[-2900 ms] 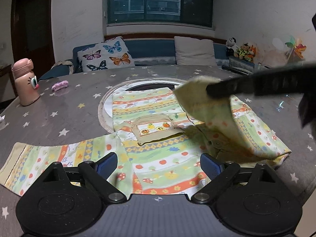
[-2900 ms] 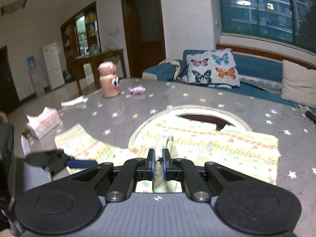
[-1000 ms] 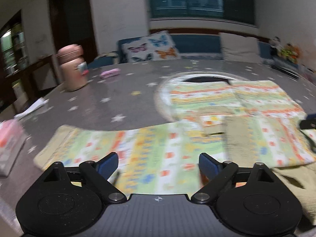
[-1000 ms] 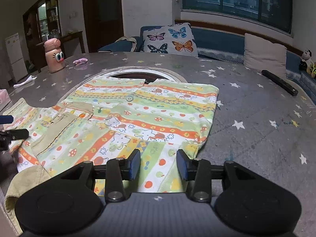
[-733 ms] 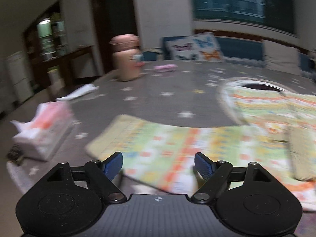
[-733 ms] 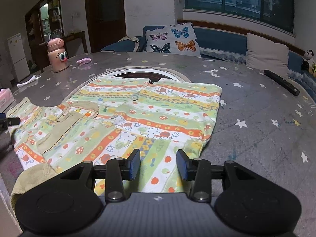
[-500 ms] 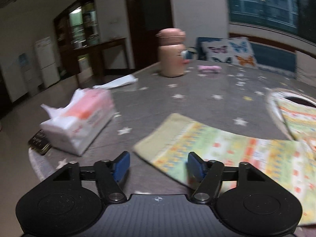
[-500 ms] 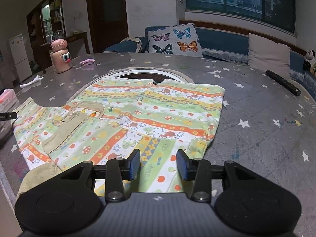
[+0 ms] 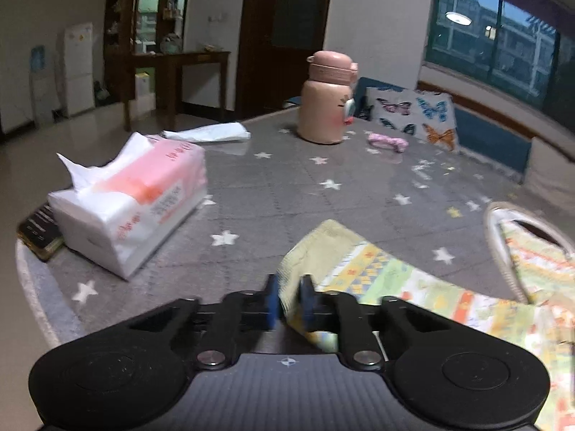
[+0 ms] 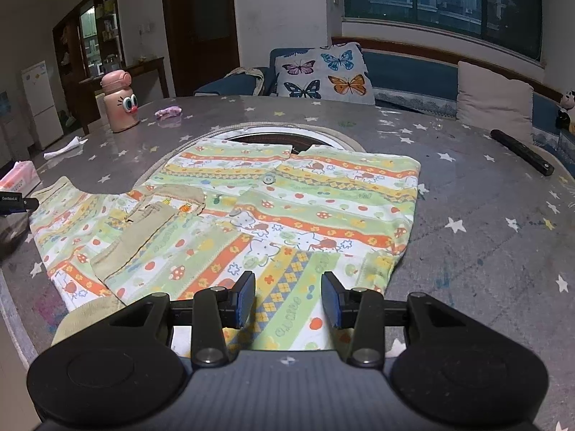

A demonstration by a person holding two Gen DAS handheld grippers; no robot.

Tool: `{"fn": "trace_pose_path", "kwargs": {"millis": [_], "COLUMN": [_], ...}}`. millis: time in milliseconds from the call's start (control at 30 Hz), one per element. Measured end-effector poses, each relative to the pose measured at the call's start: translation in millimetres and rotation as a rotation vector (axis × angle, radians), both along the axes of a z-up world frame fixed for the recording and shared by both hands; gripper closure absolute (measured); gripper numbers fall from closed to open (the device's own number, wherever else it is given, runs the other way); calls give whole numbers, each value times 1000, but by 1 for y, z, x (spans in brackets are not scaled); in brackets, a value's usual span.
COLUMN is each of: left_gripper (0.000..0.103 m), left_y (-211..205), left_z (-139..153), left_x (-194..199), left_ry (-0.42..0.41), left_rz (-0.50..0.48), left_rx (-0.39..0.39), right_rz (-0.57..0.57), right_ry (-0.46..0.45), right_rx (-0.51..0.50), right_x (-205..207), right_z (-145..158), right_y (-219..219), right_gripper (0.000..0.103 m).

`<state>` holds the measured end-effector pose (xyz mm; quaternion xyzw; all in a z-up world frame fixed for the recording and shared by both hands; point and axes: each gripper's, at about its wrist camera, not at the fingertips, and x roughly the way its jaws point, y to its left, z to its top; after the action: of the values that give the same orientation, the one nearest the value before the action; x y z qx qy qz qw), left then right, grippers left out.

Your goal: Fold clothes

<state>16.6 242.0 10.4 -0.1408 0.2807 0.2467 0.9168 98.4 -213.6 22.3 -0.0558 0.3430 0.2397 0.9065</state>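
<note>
Left gripper (image 9: 288,301), spread wide half a second earlier, is now closed on the cuff of the outstretched sleeve (image 9: 359,262) at 9 o'clock of the patterned shirt (image 10: 287,208); this sleeve appears ready to be drawn inward over the body. Right gripper (image 10: 287,298) hovers wide apart over the hem at 6 o'clock, holding nothing. The shirt lies flat on the starred surface (image 10: 485,244), its right side already folded in. Tissue pack (image 9: 136,194) sits near the cuff at 10 o'clock; pink bottle (image 9: 327,104) stands well apart.

star-print table (image 10: 485,222) under patterned shirt (image 10: 287,201)
</note>
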Motion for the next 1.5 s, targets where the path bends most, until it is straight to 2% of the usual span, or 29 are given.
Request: {"fn": "trace_pose_path", "kwargs": {"millis": [200, 333, 600, 833, 1067, 1200, 1300, 1433, 1500], "left_gripper": [94, 94, 95, 95, 95, 94, 89, 73, 70], "left_y": [-32, -66, -148, -215, -269, -290, -299, -301, -296], "left_z": [27, 50, 86, 106, 103, 88, 73, 57, 54], "left_x": [-5, -1, 15, 32, 41, 43, 43, 40, 37], "left_ry": [-96, -149, -217, -252, -236, -188, -134, -85, -81], "left_rz": [-121, -249, -508, -681, -838, -916, -958, -985, -992], "left_rx": [-16, -18, -46, -55, -54, -46, -51, -48, -47], "right_rz": [-15, -26, -52, -82, -121, -143, -159, -176, -170], "right_ry": [-9, -14, -24, -31, -35, -36, -34, -30, -31], "right_rx": [23, 41, 90, 134, 167, 169, 167, 167, 168], "right_x": [-4, -8, -16, -23, -27, -28, -27, -27, -26], "right_z": [4, 5, 6, 6, 5, 4, 4, 3, 5], "right_y": [-5, -11, -26, -42, -60, -68, -72, -75, -73], "right_gripper": [62, 62, 62, 62, 62, 62, 62, 62, 62]}}
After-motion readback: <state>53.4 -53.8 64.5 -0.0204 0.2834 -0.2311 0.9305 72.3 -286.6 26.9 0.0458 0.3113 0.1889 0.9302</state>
